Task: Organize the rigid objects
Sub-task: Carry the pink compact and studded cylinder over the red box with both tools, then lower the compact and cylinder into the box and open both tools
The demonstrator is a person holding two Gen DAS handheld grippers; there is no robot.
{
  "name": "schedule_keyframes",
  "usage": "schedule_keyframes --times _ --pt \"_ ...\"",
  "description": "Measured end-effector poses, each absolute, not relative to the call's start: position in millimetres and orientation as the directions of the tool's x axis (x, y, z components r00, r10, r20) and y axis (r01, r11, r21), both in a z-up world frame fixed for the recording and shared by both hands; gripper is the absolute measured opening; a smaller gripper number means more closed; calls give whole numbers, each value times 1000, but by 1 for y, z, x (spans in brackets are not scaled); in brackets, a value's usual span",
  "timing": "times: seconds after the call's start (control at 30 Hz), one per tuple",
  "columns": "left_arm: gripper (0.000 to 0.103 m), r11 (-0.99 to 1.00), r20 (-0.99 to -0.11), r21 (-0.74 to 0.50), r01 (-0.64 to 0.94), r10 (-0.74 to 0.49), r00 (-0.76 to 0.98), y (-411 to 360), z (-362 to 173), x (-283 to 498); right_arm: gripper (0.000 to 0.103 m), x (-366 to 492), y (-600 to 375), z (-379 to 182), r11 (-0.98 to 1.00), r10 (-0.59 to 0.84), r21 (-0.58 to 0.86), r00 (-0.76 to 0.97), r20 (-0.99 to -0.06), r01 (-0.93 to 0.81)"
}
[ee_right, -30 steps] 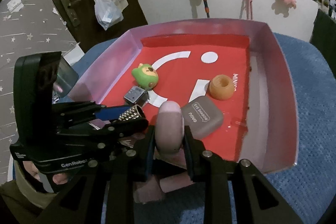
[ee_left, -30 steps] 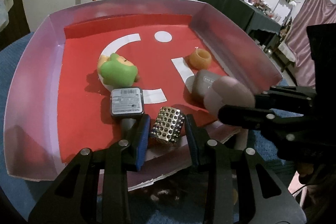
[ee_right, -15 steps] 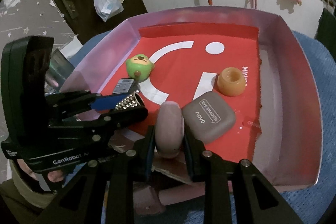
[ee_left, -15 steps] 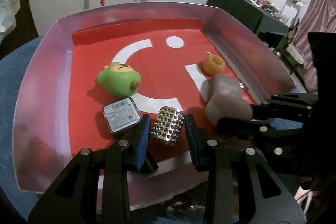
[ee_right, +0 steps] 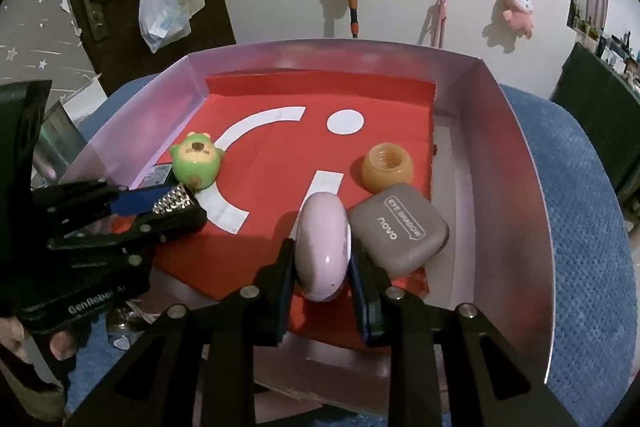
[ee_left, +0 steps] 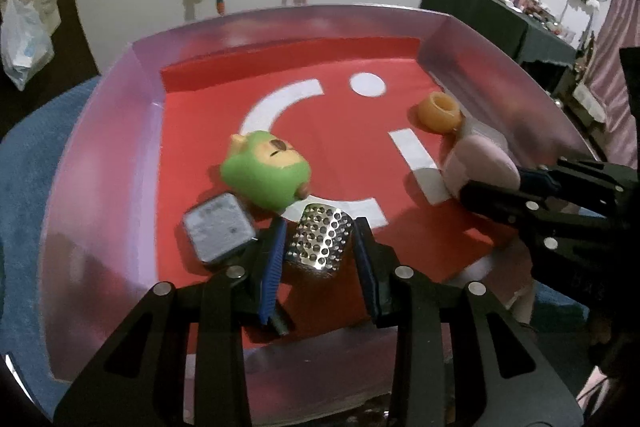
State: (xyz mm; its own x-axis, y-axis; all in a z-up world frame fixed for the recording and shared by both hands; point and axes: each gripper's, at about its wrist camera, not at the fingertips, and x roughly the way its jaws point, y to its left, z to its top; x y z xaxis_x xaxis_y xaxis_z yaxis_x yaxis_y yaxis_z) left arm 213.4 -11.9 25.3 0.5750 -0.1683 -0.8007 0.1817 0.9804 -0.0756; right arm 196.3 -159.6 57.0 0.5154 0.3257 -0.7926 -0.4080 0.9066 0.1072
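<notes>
With my left gripper clamped on the studded box and right gripper on the pink case, I'd lower both gently onto bare tray floor before letting go.

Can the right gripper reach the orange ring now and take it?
Probably not yet. The right gripper is shut on the pink oval case, so it has no free jaws. The grey eye-shadow box also lies just in front of the orange ring.

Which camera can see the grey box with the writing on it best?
The right wrist view: the grey eye shadow case lies in full sight, lid lettering readable. In the left wrist view the pink oval object hides nearly all of it.
</notes>
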Motion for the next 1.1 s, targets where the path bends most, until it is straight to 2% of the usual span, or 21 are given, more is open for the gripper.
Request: schedule_keyframes --times 0.07,0.77,1.1 --pt "32 981 -799 -52 185 -151 581 -15 25 213 27 198 -162 57 906 334 121 510 -793 -405" --pt "32 980 -795 -100 174 -184 578 -7 27 212 28 199 -164 60 904 353 150 501 -790 -399" --pt "32 986 -783 -55 158 -141 606 -8 37 203 29 197 -166 60 898 378 182 492 -784 -401"
